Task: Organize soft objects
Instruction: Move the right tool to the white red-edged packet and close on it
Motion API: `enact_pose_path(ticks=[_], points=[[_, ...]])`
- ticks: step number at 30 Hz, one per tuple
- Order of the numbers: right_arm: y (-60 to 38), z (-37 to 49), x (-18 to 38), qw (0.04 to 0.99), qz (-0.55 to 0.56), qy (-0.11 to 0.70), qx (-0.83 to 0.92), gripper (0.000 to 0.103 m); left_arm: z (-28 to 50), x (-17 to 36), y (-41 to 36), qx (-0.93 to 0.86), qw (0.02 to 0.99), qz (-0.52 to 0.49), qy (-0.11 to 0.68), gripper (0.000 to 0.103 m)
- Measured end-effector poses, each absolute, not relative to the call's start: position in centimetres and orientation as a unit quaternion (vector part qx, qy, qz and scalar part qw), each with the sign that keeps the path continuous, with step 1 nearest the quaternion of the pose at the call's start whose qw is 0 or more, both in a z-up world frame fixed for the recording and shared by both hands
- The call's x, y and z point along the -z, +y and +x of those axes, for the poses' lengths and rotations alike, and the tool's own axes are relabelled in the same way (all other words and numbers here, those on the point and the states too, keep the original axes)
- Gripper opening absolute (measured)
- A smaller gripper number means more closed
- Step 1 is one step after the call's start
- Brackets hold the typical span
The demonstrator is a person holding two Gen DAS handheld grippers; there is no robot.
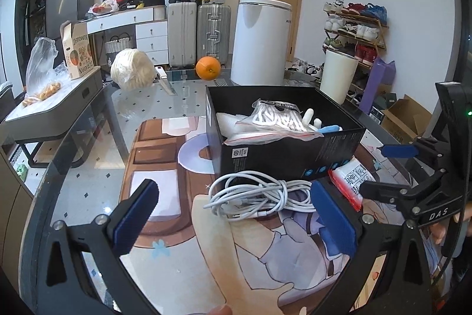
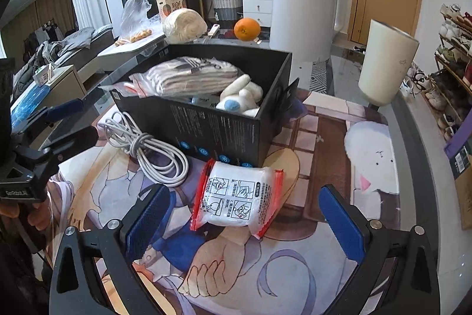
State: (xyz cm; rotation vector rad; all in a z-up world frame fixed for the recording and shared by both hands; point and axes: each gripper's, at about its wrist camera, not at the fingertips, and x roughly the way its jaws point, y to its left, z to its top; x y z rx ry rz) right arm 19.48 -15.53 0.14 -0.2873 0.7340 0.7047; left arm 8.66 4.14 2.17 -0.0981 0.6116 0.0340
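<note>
Partly packed, with two soft things left outside the black box (image 2: 212,123).

Already we have a bagged bundle (image 2: 188,76) and a white plush toy (image 2: 242,96) lying in the box. Our left gripper (image 1: 233,214) stands wide apart around the coiled white cable (image 1: 259,197), gripping nothing. Our right gripper (image 2: 244,217) is equally wide, framing the red-edged white packet (image 2: 236,197) on the printed mat (image 2: 295,270), just beside the box.

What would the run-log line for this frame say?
left gripper: open, facing white cable bundle | right gripper: open, facing red-edged packet | black box: holds bagged items, plush toy
</note>
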Motion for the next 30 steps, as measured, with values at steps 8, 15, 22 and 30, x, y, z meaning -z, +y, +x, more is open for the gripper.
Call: enact_pose_path(ticks=[8,15,22,30], points=[[-14.9,20.4,1.4,0.858,-0.132,0.377,-0.322,0.102,8.7,-2.0,4.1,-0.024,0.952,-0.047,0.301,0.103],[-14.7,21.3,2.5,0.854,-0.134,0.399,-0.306,0.102,9.0,-1.7,5.2,-0.022,0.948,-0.074,0.308,0.103],[-14.0,21.5,2.5,0.856,-0.152,0.398,-0.292,0.102,9.3,-1.5,4.9,-0.022,0.946,-0.067,0.316,0.103],[-13.5,21.9,2.5,0.856,-0.154,0.399,-0.29,0.102,9.3,-1.5,4.6,-0.023,0.946,-0.057,0.318,0.103]])
